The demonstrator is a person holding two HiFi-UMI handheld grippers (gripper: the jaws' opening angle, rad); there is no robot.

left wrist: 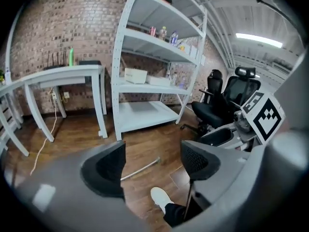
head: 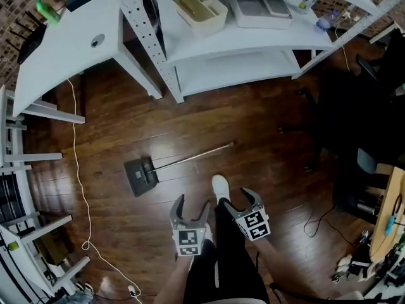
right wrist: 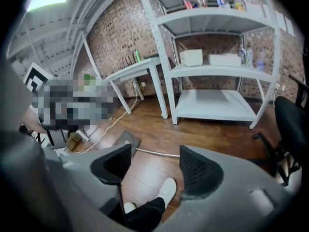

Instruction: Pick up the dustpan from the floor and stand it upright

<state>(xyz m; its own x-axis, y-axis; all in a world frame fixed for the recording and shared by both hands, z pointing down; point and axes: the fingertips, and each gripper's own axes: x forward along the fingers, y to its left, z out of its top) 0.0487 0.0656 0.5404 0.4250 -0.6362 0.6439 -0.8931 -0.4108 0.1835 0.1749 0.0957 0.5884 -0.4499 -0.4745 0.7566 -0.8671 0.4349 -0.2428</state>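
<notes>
Head view: at the left stands a white table [head: 57,49], with a white cable [head: 79,182] trailing over the dark wooden plank floor [head: 253,119]. Right of the cable, the dark grey dustpan [head: 140,176] lies flat on the floor. Its long axis is diagonal: pan at the lower left, thin metal handle pointing up-right toward the white metal shelf unit [head: 253,37]. Nearer the person, the left gripper [head: 192,202] and right gripper [head: 237,198] hang apart from it, both released and empty, flanking a white shoe [head: 220,185]. A black office chair [head: 354,106] stands at the right.
</notes>
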